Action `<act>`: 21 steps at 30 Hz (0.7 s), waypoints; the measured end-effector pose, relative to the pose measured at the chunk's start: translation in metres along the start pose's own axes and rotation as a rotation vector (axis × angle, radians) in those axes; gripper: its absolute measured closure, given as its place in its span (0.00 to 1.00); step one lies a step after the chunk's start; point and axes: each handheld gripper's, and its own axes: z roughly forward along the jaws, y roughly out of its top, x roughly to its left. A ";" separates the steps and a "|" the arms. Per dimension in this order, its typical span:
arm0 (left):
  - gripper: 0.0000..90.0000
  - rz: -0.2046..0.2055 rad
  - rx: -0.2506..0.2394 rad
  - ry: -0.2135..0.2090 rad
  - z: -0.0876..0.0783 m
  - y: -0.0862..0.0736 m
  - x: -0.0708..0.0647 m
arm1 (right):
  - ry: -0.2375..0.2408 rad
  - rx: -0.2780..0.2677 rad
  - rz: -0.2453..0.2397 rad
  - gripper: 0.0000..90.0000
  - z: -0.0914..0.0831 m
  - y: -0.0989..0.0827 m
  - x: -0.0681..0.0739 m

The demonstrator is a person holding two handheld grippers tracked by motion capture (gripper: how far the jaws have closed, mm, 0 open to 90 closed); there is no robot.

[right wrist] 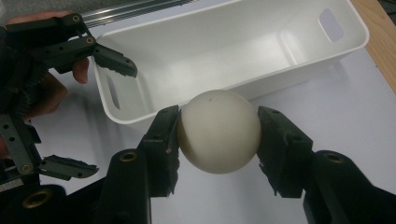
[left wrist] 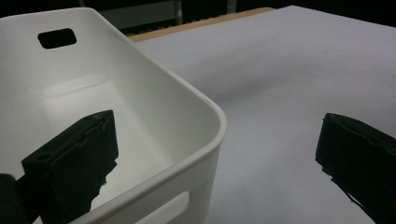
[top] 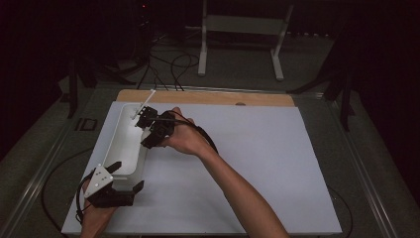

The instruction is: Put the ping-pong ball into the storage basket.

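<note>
A long white bin (top: 125,145) lies on the left of the white table sheet (top: 257,158). My right gripper (top: 143,131) hovers over the bin's right rim, shut on a smooth white ball (right wrist: 218,131) that sits squarely between its two black pads. The bin (right wrist: 233,46) is just beyond the ball and looks empty inside. My left gripper (top: 128,175) is open at the bin's near end, one jaw inside the bin and the other outside on the sheet. The bin's corner wall (left wrist: 205,135) stands between them, apart from both. My left gripper (right wrist: 100,116) also appears past the ball.
A wooden table edge (top: 208,96) runs along the far side of the sheet. A white metal stand (top: 242,29) and loose cables (top: 168,69) are on the dark floor beyond. The right half of the sheet (left wrist: 303,60) is bare.
</note>
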 end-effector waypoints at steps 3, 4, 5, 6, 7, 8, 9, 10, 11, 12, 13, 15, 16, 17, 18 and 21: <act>0.00 0.000 0.000 0.000 0.000 0.000 0.000 | 0.001 0.002 -0.002 0.56 0.001 0.000 0.000; 0.00 0.000 0.000 0.000 0.000 0.000 0.000 | 0.003 -0.002 0.003 0.56 0.002 0.001 0.000; 0.00 -0.001 0.000 0.000 0.000 0.000 0.000 | 0.005 -0.005 0.004 0.56 0.002 0.001 0.000; 0.00 -0.001 0.000 0.000 0.000 0.000 0.000 | 0.005 -0.005 0.004 0.56 0.002 0.001 0.000; 0.00 -0.001 -0.001 0.000 0.000 0.000 0.000 | 0.005 -0.006 0.000 0.56 0.003 0.002 0.000; 0.00 -0.001 -0.001 0.000 0.000 0.000 0.000 | 0.007 -0.006 0.002 0.56 0.004 0.002 0.000; 0.00 -0.001 -0.001 0.000 0.000 0.000 0.000 | 0.004 -0.007 0.002 0.56 0.004 0.002 0.000; 0.00 -0.001 -0.001 -0.001 0.000 0.000 0.000 | 0.004 -0.009 0.002 0.56 0.005 0.002 0.000; 0.00 -0.001 -0.001 -0.001 0.000 0.000 0.000 | 0.004 -0.009 0.002 0.56 0.005 0.002 0.000; 0.00 -0.001 -0.001 -0.001 0.000 0.000 0.000 | 0.004 -0.010 0.004 0.56 0.005 0.003 0.000; 0.00 -0.001 -0.001 -0.001 0.000 0.000 0.000 | 0.004 -0.010 0.004 0.56 0.005 0.003 0.000; 0.00 -0.001 -0.001 -0.001 0.000 0.000 0.000 | 0.005 -0.016 0.004 0.56 0.007 0.004 -0.001; 0.00 -0.001 -0.001 -0.001 0.000 0.000 0.000 | 0.004 -0.012 0.007 0.56 0.007 0.004 0.000; 0.00 -0.001 -0.001 -0.001 0.000 0.000 0.000 | 0.004 -0.011 0.007 0.56 0.008 0.004 0.000; 0.00 -0.001 -0.001 -0.001 0.000 0.000 0.000 | 0.005 -0.011 0.008 0.56 0.008 0.004 0.000; 0.00 -0.001 -0.002 -0.001 0.000 0.000 0.000 | 0.003 -0.018 0.010 0.56 0.010 0.005 -0.001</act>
